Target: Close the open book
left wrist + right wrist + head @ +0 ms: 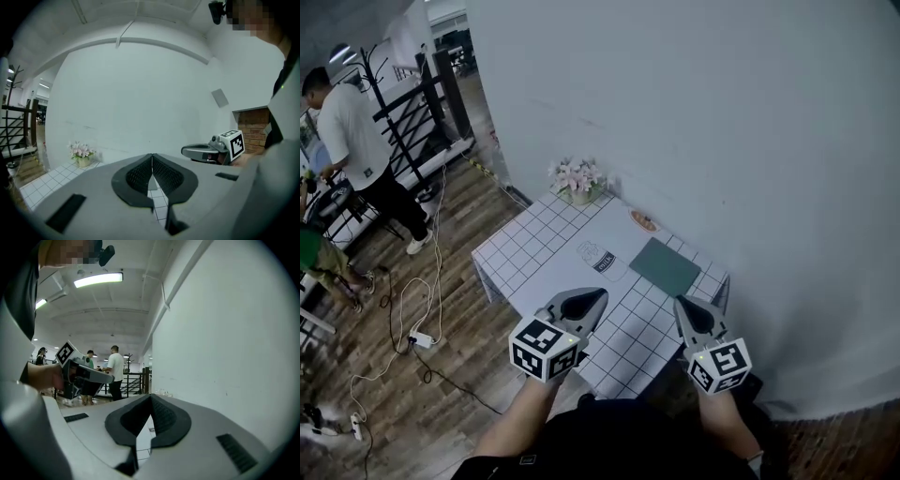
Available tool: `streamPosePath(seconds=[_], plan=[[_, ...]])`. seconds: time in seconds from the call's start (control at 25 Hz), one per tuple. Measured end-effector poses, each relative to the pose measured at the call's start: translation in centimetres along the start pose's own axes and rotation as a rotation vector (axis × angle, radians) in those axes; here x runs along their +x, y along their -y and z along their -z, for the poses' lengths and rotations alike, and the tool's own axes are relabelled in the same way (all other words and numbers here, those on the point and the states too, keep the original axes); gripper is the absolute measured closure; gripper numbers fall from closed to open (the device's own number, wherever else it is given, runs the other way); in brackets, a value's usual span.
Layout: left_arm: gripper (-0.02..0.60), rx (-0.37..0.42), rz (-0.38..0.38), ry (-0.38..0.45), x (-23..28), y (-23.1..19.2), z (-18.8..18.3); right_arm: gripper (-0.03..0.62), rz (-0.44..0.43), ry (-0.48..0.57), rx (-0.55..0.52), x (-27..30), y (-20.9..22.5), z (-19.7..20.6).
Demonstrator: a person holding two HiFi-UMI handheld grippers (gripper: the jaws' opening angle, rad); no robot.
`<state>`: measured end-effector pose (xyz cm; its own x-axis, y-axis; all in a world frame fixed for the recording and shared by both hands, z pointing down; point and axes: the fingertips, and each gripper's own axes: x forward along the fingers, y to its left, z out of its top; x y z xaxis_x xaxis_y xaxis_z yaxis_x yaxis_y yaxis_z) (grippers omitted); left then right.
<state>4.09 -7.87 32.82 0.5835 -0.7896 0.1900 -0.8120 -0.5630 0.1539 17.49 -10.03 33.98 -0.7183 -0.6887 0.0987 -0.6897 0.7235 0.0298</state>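
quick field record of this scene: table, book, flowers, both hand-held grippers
table: white grid-patterned top, set against the wall
book: green, lying flat near the table's right edge, looks closed
flowers: pink, in a pot at the table's far corner
left hand-held gripper: jaws together, nothing between them
right hand-held gripper: jaws together, nothing between them

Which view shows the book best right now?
Head view: the green book lies closed, in full view, on the table. Both gripper views show only slivers of the table between their shut jaws; the book cannot be made out there.
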Motion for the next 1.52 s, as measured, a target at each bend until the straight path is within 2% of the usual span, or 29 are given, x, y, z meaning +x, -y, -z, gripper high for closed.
streamPosePath(seconds=[0.08, 0.24, 0.36, 0.48, 0.64, 0.84, 1.28, 1.52], plan=[[0.572, 0.030, -0.003, 0.018, -0.2, 0.8, -1.0, 0.591, -0.015, 0.047, 0.020, -0.4, -0.2, -1.0], [0.572, 0.143, -0.010, -0.014, -0.3, 0.9, -1.9, 0.591, -0.046, 0.106, 0.040, -0.5, -0.6, -3.0], [0.572, 0.173, -0.036, 0.001, -0.6, 0.2, -3.1, 0.591, -0.044, 0.127, 0.023, -0.5, -0.4, -4.4], [0.572, 0.200, -0.044, -0.011, -0.4, -0.1, -3.1, 0.591, -0.028, 0.132, 0.057, -0.6, 0.3, -5.1], [0.572, 0.196, -0.050, -0.007, -0.3, -0.3, -3.1, 0.591, -0.021, 0.132, 0.028, -0.7, 0.7, -6.0], [0.572, 0.187, -0.040, -0.017, 0.1, -0.1, -2.2, 0.591, -0.054, 0.116, 0.052, -0.1, 0.4, -5.6], [0.572, 0.126, -0.092, -0.007, 0.0, -1.2, -1.2, 0.591, -0.082, 0.082, 0.033, 0.9, 0.3, -4.8], [0.572, 0.112, -0.088, -0.015, 1.0, -0.9, -0.8, 0.591, -0.095, 0.074, 0.044, 1.0, 0.8, -4.2]])
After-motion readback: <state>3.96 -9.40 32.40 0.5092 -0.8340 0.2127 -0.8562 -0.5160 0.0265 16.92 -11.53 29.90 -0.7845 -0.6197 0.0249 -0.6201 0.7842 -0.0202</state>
